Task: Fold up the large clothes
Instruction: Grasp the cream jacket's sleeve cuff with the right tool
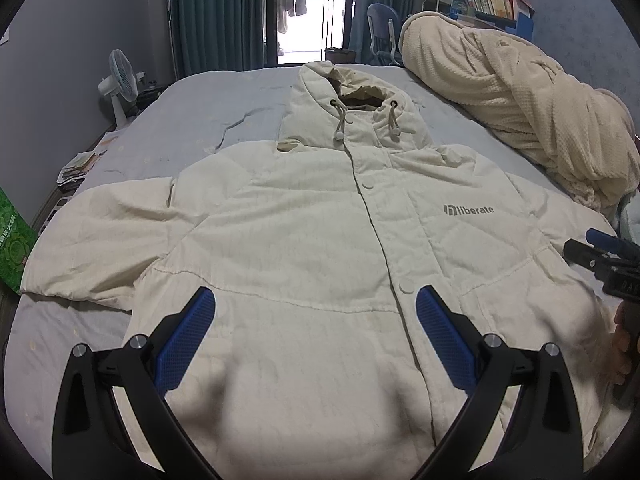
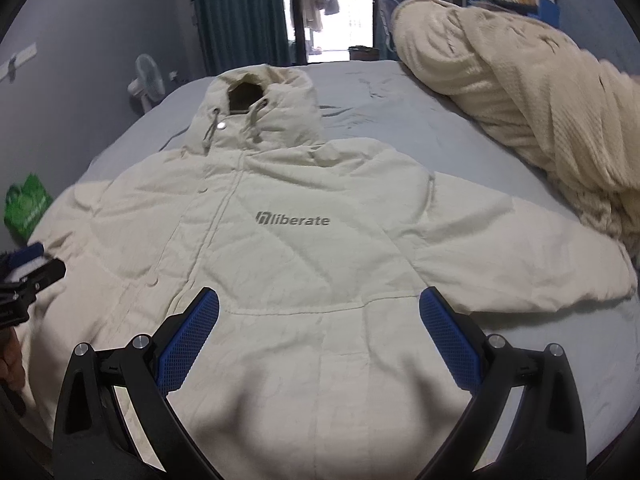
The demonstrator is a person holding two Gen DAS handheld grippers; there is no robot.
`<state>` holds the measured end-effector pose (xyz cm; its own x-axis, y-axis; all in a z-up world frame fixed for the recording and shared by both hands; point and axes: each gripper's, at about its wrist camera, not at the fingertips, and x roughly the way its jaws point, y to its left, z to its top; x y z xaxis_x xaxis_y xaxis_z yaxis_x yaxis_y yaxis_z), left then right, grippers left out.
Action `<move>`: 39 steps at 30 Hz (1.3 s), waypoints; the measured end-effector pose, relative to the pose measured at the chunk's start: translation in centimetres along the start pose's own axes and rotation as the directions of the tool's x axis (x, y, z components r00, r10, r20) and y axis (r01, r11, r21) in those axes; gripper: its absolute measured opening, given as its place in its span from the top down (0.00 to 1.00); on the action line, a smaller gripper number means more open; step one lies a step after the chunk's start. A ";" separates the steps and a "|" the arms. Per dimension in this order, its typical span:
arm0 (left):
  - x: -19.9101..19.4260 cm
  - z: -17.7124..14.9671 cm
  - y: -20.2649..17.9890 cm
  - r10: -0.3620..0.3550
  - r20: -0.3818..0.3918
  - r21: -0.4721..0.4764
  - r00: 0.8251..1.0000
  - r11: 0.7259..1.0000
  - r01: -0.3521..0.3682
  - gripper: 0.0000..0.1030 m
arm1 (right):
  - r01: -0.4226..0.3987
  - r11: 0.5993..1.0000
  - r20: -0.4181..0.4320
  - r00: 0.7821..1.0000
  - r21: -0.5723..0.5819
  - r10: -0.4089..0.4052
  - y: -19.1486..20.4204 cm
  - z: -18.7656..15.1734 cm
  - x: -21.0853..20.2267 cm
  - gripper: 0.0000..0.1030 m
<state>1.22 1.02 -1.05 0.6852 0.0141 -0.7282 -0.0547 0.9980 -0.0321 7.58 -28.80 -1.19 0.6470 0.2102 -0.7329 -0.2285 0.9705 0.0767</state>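
While the cream hooded jacket (image 1: 320,240) lies flat, front up, on the bed (image 1: 224,96), its long axis runs from the near hem to the far hood (image 1: 352,96), sleeves spread sideways; left gripper (image 1: 316,316) and right gripper (image 2: 320,316) hover spread wide, empty.

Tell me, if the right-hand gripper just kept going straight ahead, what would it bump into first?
Most likely the cream jacket spread flat on the bed. The open right gripper points at its lower front, below the "liberate" logo, though depth is unclear.
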 end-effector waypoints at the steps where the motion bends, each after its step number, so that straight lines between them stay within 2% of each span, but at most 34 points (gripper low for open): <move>1: 0.0 0.1 0.0 -0.001 0.001 0.000 1.000 1.000 0.001 0.08 | 0.000 1.000 0.002 1.000 0.014 0.000 -0.5 0.1 -0.1 0.06; 5: 0.1 0.6 0.1 -0.003 0.007 0.010 1.000 1.000 0.003 0.08 | -0.008 0.996 0.008 1.000 0.088 0.007 -2.8 0.8 -0.3 0.06; 8: 0.2 0.9 0.3 -0.042 0.006 0.004 0.999 0.999 0.042 0.08 | -0.009 0.990 0.010 1.000 0.144 0.008 -5.0 1.2 -0.3 0.06; 10: 0.1 1.0 0.5 -0.071 0.011 -0.004 0.997 0.997 0.071 0.08 | -0.009 0.977 -0.001 1.000 0.213 0.009 -7.5 1.5 0.0 0.06; 12: 0.0 1.1 0.5 -0.071 0.022 -0.002 0.997 0.997 0.071 0.08 | -0.010 0.966 -0.007 1.000 0.259 0.013 -9.9 1.6 0.2 0.06; 15: 0.3 1.1 0.5 0.010 0.021 0.010 1.000 1.000 -0.010 0.08 | 0.004 0.925 -0.018 1.000 0.381 0.003 -15.1 0.9 0.7 0.06; 17: 0.7 1.2 1.0 0.039 0.004 -0.004 0.999 0.999 -0.039 0.08 | 0.033 0.890 -0.021 0.999 0.456 -0.026 -18.6 -0.1 0.9 0.06; 23: 1.5 1.3 3.1 0.013 -0.041 -0.116 0.999 0.993 -0.017 0.08 | 0.079 0.757 -0.017 0.996 0.648 -0.089 -28.4 -3.5 1.3 0.08; 29: 2.3 1.4 3.5 0.048 -0.067 -0.117 0.997 0.992 -0.056 0.08 | 0.092 0.631 -0.018 0.992 0.770 -0.123 -33.9 -5.5 1.8 0.22; 33: 2.4 2.1 3.7 0.038 -0.049 -0.112 0.998 0.993 -0.043 0.08 | 0.046 0.579 -0.030 0.999 0.814 -0.036 -34.4 -5.9 4.1 0.51; 34: 2.3 2.2 3.7 0.043 -0.046 -0.109 0.998 0.993 -0.048 0.08 | 0.015 0.570 -0.013 1.000 0.822 -0.008 -34.1 -5.9 4.7 0.54; 36: 2.3 2.4 3.8 0.046 -0.045 -0.108 0.998 0.993 -0.051 0.08 | -0.025 0.557 0.008 0.999 0.830 0.033 -33.2 -5.7 5.7 0.73; 39: 2.4 2.3 3.9 0.039 -0.056 -0.111 0.998 0.993 -0.045 0.08 | -0.041 0.589 0.051 0.999 0.807 0.000 -31.6 -4.5 5.7 0.82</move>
<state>4.29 5.06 -1.35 0.6406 0.0495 -0.7663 -0.1658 0.9833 -0.0750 15.21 -58.84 -10.87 0.6833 0.2155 -0.6976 0.4260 0.6583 0.6207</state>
